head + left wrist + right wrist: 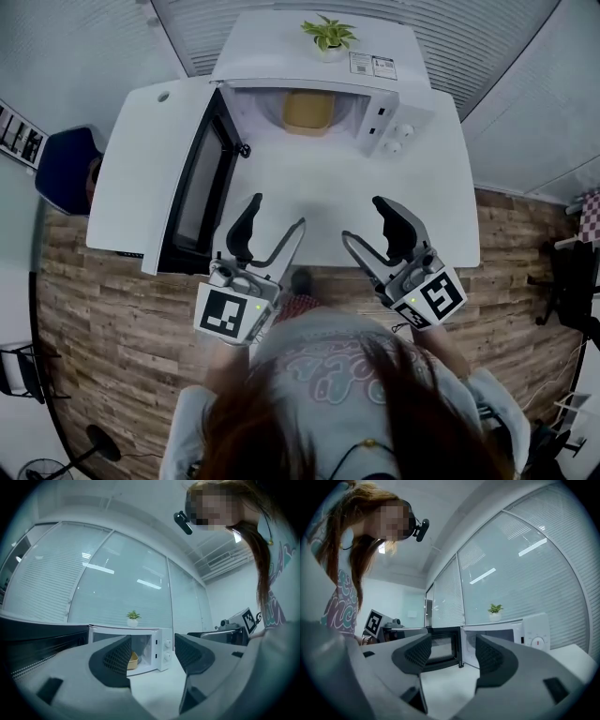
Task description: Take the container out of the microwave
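A white microwave (375, 103) stands at the back of the white table, its door (192, 192) swung wide to the left. Inside it sits a yellow container (307, 111), also glimpsed in the left gripper view as the container (134, 659) behind the left jaw. My left gripper (277, 217) hovers open above the table's front edge, well short of the microwave. My right gripper (367, 221) is beside it, open and empty too. In the right gripper view the open door (440, 648) and the microwave (506, 632) show between the jaws.
A small potted plant (329, 36) stands on top of the microwave. The white table (309, 206) ends just in front of the grippers, over a wooden floor (94, 319). A blue chair (66, 169) is at the left. Glass walls with blinds lie behind.
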`<state>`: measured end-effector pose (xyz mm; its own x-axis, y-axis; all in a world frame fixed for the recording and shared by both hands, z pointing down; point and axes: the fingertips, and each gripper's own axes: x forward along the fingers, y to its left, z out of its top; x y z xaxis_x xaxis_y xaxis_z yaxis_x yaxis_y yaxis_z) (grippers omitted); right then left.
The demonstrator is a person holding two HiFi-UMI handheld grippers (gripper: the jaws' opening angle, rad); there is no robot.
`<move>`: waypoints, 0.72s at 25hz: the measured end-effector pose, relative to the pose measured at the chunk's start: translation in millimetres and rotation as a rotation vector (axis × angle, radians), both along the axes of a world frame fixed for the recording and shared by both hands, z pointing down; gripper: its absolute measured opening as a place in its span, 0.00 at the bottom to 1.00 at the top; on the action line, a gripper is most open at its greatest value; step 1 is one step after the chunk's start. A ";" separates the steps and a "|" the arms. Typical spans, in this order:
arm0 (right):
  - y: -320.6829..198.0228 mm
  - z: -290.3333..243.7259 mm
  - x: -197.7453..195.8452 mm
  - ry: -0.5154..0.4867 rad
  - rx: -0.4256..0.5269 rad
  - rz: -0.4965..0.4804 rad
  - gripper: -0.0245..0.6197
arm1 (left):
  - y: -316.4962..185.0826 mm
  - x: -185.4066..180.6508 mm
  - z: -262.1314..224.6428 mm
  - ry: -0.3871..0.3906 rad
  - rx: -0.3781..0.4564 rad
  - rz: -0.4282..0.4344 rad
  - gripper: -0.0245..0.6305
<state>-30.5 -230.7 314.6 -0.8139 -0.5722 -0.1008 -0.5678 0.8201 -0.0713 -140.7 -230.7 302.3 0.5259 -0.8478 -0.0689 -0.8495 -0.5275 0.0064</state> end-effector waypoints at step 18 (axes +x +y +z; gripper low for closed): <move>-74.5 2.7 -19.4 0.005 -0.004 0.090 0.47 | -84.3 -11.9 15.3 0.005 -0.033 0.088 0.44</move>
<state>-49.9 -305.1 317.2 -0.7597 -0.6434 -0.0942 -0.6394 0.7655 -0.0718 -152.6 -314.9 317.6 0.5979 -0.8003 -0.0446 -0.8000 -0.5993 0.0294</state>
